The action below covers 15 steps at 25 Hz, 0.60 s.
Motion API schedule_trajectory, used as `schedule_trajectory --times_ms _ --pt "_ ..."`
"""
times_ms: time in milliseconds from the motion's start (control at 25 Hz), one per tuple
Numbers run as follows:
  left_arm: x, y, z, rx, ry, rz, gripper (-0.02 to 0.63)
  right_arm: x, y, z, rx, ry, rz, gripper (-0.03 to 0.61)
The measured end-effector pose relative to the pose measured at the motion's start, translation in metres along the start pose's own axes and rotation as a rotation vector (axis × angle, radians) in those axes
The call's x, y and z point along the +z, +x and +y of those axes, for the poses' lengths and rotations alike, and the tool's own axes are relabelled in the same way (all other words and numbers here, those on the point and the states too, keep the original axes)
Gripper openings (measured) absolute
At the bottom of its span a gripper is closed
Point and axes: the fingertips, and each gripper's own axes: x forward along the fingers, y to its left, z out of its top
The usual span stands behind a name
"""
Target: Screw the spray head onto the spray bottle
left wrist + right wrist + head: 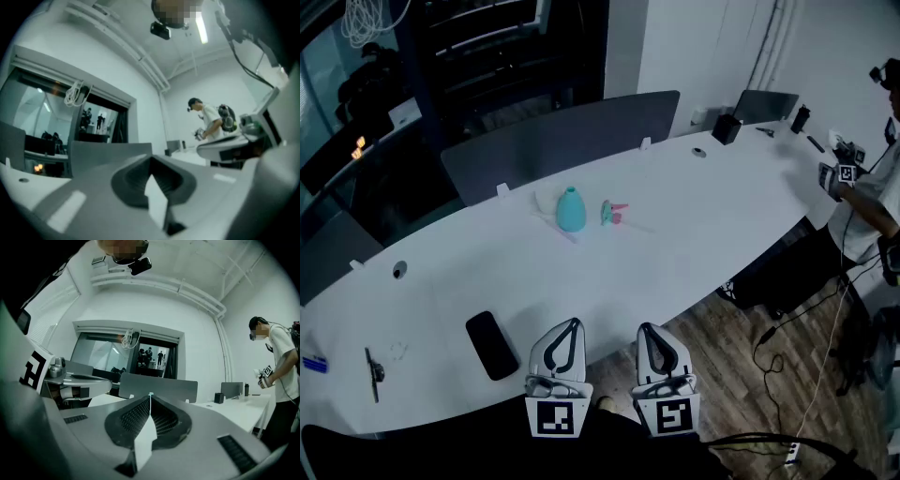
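Left gripper (571, 324) and right gripper (646, 328), both closed and empty, are pointing across the white table (712, 220) toward the upright teal spray bottle (570, 210) and the spray head (613, 214) beside it.

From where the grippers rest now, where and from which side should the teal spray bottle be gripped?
Probably its wide lower body, from the near side. The teal spray bottle stands upright and tapers to a narrow top, which should stay free for the spray head lying beside it.

The spray bottle (570, 210) is teal, the spray head (613, 214) to its right teal and pink. The table (703, 220) is white, the near phone (492, 344) black.
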Motion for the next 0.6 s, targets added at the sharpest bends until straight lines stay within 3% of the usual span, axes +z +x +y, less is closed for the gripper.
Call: schedule_trajectory --times_ms 200,440,600 --pt "0.0 0.016 -0.02 -0.05 0.119 0.008 0.005 -0.005 0.0 -0.018 -0.007 0.029 -0.013 0.011" --pt "-0.012 0.03 -0.015 -0.033 0.131 0.079 0.005 -0.016 0.014 -0.03 -0.024 0.046 -0.001 0.011" --pt "-0.021 0.052 0.009 0.0 0.117 0.073 0.005 -0.023 0.046 -0.031 0.001 0.051 0.013 0.011"
